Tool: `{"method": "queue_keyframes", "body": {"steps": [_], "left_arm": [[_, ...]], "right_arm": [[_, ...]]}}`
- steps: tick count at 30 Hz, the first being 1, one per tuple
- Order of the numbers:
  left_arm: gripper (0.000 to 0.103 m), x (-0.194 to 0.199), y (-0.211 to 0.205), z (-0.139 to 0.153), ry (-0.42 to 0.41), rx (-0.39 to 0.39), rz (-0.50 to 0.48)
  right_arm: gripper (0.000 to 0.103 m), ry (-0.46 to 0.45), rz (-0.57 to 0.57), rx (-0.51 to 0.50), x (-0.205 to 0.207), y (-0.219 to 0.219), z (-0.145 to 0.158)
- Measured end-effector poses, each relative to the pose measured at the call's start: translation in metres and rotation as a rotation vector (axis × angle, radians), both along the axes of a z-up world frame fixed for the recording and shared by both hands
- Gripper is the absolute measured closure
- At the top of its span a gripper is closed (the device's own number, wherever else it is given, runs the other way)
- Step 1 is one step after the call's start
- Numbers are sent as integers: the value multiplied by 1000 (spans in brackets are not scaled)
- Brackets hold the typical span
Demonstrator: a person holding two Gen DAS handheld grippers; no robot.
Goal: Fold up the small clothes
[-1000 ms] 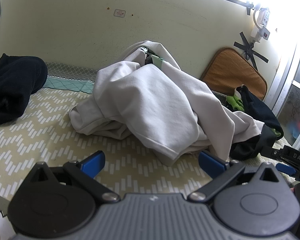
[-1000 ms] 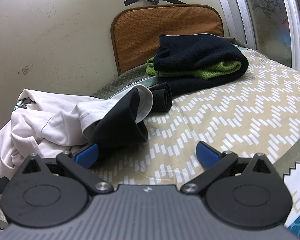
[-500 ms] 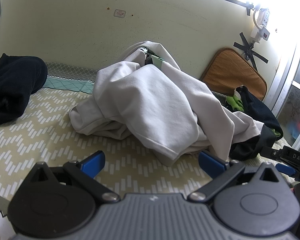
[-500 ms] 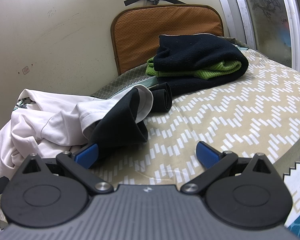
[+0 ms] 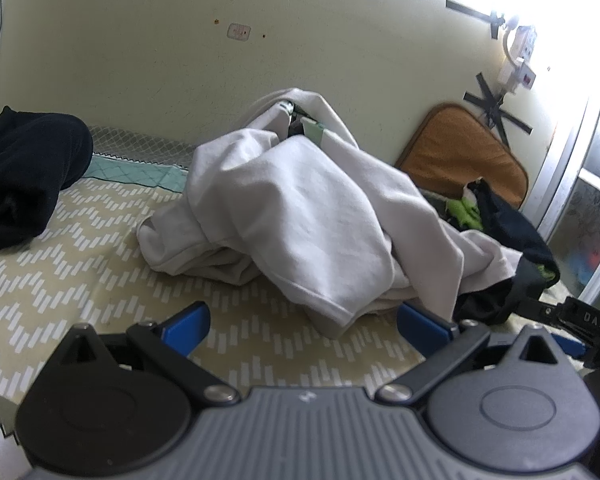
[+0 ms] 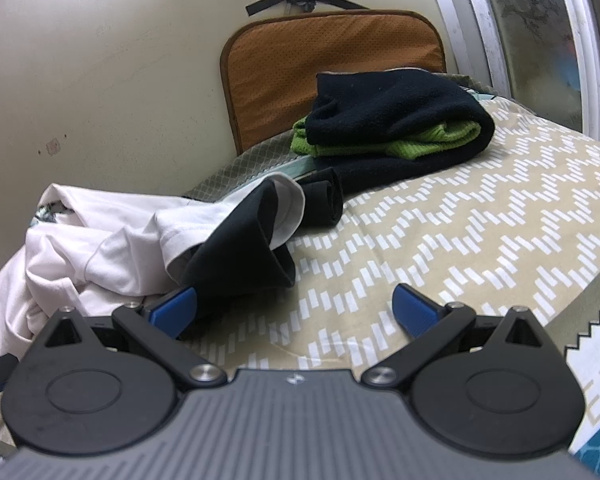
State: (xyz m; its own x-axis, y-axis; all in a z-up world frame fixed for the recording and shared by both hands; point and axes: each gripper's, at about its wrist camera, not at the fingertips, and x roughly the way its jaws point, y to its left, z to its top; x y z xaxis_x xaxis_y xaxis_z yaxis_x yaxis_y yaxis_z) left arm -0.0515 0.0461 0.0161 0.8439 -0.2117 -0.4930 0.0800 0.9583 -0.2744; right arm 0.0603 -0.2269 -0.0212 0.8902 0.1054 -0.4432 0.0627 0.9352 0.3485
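Nothing has moved since the earlier frames; both my grippers hang where they were. My left gripper (image 5: 302, 320) has its jaws spread wide, empty, just short of the crumpled white shirt (image 5: 300, 216) on the patterned bedspread (image 5: 60, 280). My right gripper (image 6: 296, 306) is likewise spread and empty, beside a black garment (image 6: 244, 252) lying against the shirt.

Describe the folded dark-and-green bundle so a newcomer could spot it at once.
Find the orange cushion leaning against the wall. Directly before it, on the zigzag bedspread, sits the folded bundle: navy fleece wrapped around bright green knit, neat, unlike the rumpled white garment nearby.
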Motion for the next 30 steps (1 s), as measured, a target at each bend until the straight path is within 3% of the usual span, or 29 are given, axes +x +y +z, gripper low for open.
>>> {"method": "queue_keyframes", "body": {"steps": [3,5,7,9,11,12,13,14,16,18,20,24,27,30], "left_arm": [[0,-4,12,5,-13,-50,-2],[1,-5,19,13,-34,-78,-7],[7,1,26,19,-34,-108,-5],[22,13,31,20,4,-163,-23],[59,32,30,14,71,-214,-61],[65,38,28,10,95,-214,-70],[85,43,26,7,111,-208,-70],[98,46,25,4,126,-207,-70],[98,43,27,7,108,-217,-68],[99,31,34,20,42,-197,-55],[99,15,45,39,-24,-174,-36],[99,-11,72,64,-71,-197,-14],[99,-42,86,74,-111,-231,-53],[98,-77,91,78,-182,-207,-119]], "right_arm": [[5,-68,9,31,-13,-9,7],[7,-136,98,48,-22,-12,19],[7,-202,202,-15,-27,-1,33],[8,-216,318,-114,-23,22,41],[12,-192,423,-161,-11,47,41],[14,-176,457,-164,-3,56,39],[16,-160,486,-161,6,66,36],[21,-143,509,-160,15,75,33],[42,-93,558,-170,34,93,24],[95,-37,622,-177,49,105,18],[95,-34,622,-164,53,105,22],[96,-213,504,-211,31,68,71],[96,-265,447,-208,7,26,105],[96,-285,462,-241,-27,-6,118]]}}
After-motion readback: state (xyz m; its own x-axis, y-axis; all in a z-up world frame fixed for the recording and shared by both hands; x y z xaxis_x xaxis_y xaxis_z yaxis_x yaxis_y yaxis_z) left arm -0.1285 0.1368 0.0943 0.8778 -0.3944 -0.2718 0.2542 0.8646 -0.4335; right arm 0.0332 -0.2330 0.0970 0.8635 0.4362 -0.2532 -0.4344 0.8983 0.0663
